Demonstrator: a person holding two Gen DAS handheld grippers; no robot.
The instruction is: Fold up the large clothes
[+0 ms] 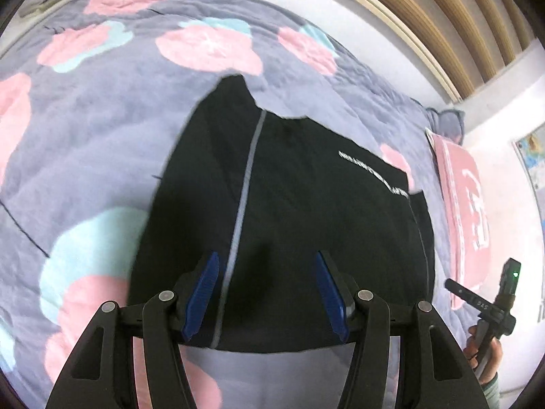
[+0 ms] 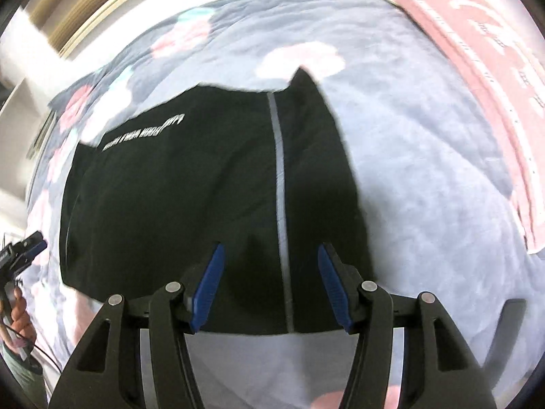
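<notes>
The black garment [image 1: 289, 211] lies flat on the flowered quilt [image 1: 102, 136], in the middle of both views, with a grey stripe [image 1: 245, 187] running down it and a line of white letters [image 1: 374, 173] toward the right of the left wrist view. It looks soft and light, a thin cloth that will bend and sag at once when lifted, and maybe slide a little on the fluffy quilt. I think the best places to take hold are the two near corners of the bottom hem, one for each gripper, so the fold stays straight. The left gripper [image 1: 267, 293] is spread wide above the near hem, with nothing between its blue pads [image 1: 201, 296]. The right gripper [image 2: 270, 286] is spread the same way above its side of the hem and pinches nothing. A pink cloth [image 2: 483, 78] lies at the upper right of the right wrist view, apart from the garment. No container is visible in either view.
</notes>
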